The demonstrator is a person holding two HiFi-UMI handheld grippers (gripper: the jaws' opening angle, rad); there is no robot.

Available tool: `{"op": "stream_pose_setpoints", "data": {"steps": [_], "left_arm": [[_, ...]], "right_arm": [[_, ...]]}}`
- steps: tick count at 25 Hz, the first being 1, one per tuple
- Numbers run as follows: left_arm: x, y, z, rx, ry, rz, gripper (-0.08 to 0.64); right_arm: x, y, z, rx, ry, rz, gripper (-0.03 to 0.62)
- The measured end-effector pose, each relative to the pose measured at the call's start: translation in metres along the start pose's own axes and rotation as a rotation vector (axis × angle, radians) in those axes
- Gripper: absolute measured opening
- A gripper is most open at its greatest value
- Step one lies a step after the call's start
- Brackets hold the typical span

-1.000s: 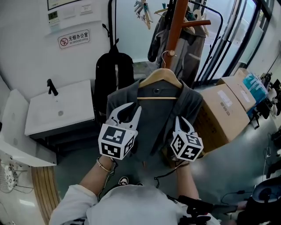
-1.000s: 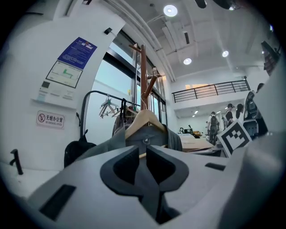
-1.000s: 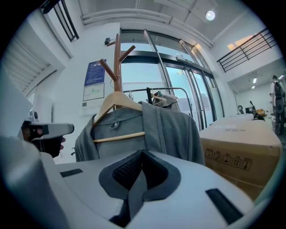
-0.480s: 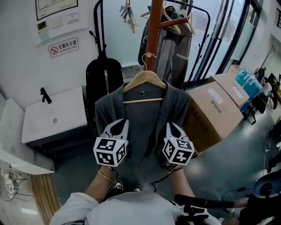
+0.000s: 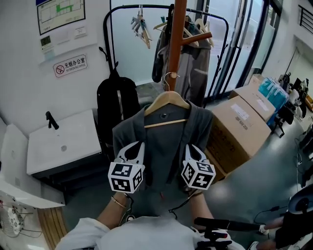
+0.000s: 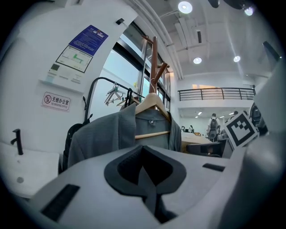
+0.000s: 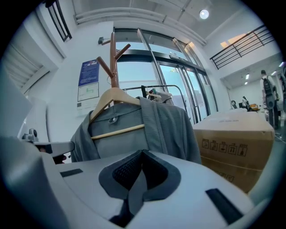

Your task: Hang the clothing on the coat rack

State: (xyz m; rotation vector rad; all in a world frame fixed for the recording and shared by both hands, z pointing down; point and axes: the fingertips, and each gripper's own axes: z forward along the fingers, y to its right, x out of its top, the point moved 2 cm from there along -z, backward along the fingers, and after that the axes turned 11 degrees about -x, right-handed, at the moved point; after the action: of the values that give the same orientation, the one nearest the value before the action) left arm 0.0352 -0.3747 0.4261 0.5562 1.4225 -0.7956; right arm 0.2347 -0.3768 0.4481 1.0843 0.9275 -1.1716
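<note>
Grey jacket hangs open-fronted on a wooden hanger, held up in front of the person and close to the brown pole of the coat rack. The hanger's metal hook shows right against the pole in the head view; whether it is caught on a peg cannot be told.

The left gripper is at the jacket's left front panel, below the shoulder. In the left gripper view its jaws are pressed together on a fold of grey cloth, with the jacket and hanger rising just beyond and the coat rack behind them. The right gripper is level with it at the right front panel, and the right gripper view likewise shows its jaws pinching a strip of the grey cloth, under the jacket and the hanger.

To the left of the jacket a black backpack hangs against the wall above a white sink. To the right a cardboard box stands on the floor. Behind the coat rack, a black garment rail carries other clothes.
</note>
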Motion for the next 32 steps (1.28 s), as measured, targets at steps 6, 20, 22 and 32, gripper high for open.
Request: {"op": "stream_pose_setpoints", "data": {"steps": [6,20,22,32], "left_arm": [[0.003,-0.024,-0.011,-0.049,0.003,0.012,0.008],[-0.005,-0.060,-0.027,-0.073,0.000,-0.060,0.008],[-0.006,-0.055,-0.025,-0.076,0.000,-0.061,0.008],[-0.009,-0.038,-0.026,-0.055,-0.008,-0.040,0.008]], "right_arm": [[0.000,-0.029,0.000,-0.054,0.024,0.028,0.023],[-0.008,-0.051,-0.010,-0.112,0.006,-0.001,0.022],[-0.007,-0.052,-0.012,-0.103,0.004,-0.018,0.021],[-0.004,-0.047,-0.019,-0.067,0.003,-0.074,0.021]]}}
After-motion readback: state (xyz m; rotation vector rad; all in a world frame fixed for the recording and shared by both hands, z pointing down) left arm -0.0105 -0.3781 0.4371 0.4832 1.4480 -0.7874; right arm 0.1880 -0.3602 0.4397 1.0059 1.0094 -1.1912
